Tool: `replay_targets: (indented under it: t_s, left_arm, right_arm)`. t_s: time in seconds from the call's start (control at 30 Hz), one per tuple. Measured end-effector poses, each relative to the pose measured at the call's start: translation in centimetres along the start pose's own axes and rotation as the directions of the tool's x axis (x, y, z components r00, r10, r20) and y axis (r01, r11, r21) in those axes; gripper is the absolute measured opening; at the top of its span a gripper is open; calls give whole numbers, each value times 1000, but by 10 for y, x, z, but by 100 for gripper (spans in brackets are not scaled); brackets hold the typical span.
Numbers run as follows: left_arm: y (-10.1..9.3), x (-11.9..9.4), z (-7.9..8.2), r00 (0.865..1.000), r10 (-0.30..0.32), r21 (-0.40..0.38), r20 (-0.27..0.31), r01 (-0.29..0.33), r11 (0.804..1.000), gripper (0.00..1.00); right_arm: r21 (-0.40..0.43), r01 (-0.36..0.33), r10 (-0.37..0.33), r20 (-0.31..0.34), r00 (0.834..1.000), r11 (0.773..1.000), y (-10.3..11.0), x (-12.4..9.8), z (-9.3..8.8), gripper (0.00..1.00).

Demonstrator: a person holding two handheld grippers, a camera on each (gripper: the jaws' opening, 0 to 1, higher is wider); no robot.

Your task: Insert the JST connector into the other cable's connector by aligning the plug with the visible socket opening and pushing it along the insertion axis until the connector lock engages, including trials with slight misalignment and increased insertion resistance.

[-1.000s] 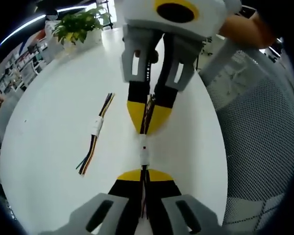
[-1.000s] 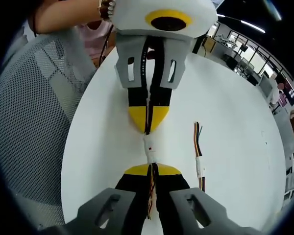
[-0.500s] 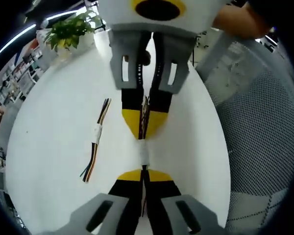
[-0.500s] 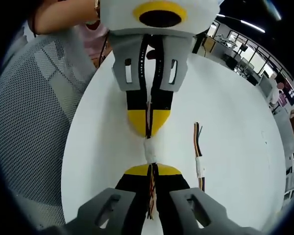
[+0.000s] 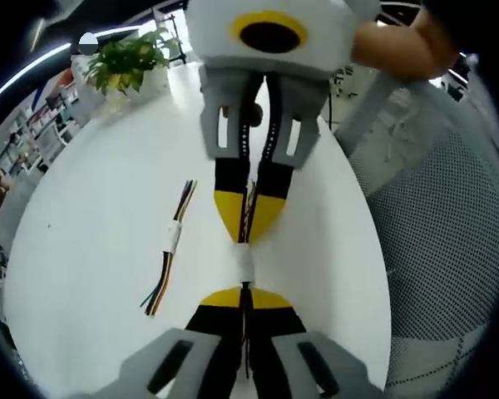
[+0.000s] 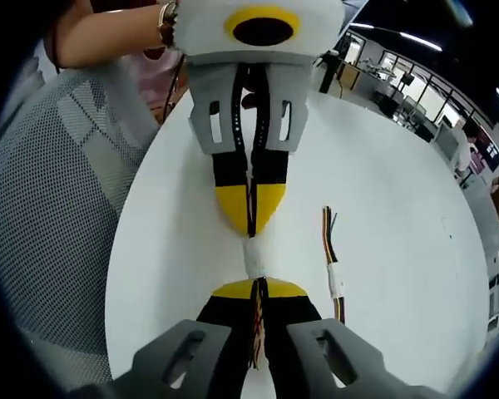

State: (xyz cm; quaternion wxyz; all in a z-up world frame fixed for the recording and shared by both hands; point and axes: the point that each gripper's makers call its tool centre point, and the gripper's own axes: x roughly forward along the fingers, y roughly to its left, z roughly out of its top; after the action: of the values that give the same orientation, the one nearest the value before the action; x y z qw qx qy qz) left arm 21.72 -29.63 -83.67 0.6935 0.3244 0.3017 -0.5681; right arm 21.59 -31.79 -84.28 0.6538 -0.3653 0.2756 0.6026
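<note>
White round table (image 5: 91, 233) carries one spare joined cable (image 5: 170, 249) at nine o'clock and one potted plant (image 5: 129, 62). Two grippers, left gripper (image 5: 244, 293) and right gripper (image 6: 256, 287), pinch one mated white connector (image 5: 245, 264) between them.

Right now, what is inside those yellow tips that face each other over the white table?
Each hand-held gripper, left and right, pinches a bundle of thin coloured wires. Between them sits the white joined connector. How far the plug has gone in is covered.
</note>
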Motion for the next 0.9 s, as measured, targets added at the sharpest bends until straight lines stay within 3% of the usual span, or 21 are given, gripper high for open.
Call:
replay_targets:
  t_s: [0.9]
  left_arm:
    - [6,-4,5,996,24,-56,83,-20,998,0]
  right_arm:
    - [40,25,-28,71,997,999,-8,-8,5,0]
